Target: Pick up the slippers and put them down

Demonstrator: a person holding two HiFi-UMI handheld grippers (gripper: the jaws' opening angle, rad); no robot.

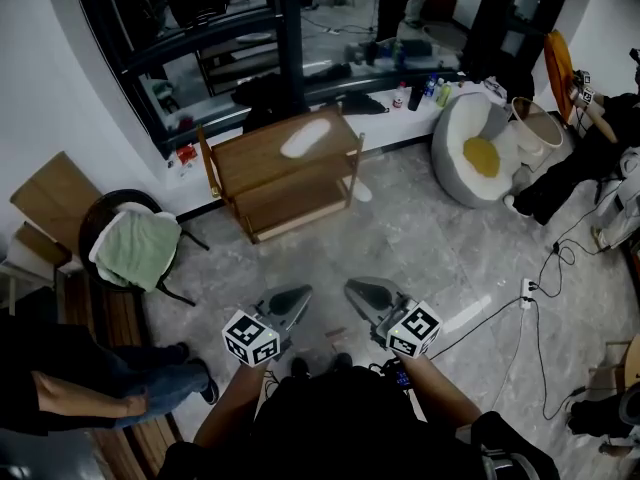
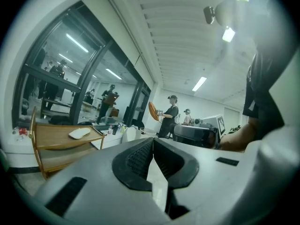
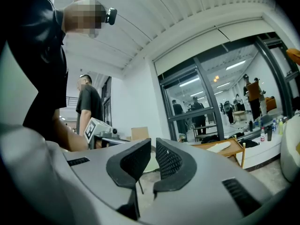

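Fingers (image 2: 136, 159) of your left gripper (image 1: 303, 293) are pressed together on nothing. The right gripper (image 1: 352, 287) shows only a slit and is also empty. You hold both level, likely readying a reach: the white slipper (image 1: 305, 136) lies well ahead, on the top shelf of the wooden rack (image 1: 240, 163).

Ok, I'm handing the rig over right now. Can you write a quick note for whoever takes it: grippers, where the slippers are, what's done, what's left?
Left gripper: shut, empty, held level low in front of the person.
Right gripper: jaws all but together, nothing between them, level beside the left.
Slippers: one white slipper lies on the top shelf of the wooden rack, across the floor ahead. A white shape on the floor by the rack's right leg may be the second slipper; it is too small to tell.
Done: no slipper is in either gripper yet.
Left: approach the rack, open a gripper, lift the slipper, put it down.
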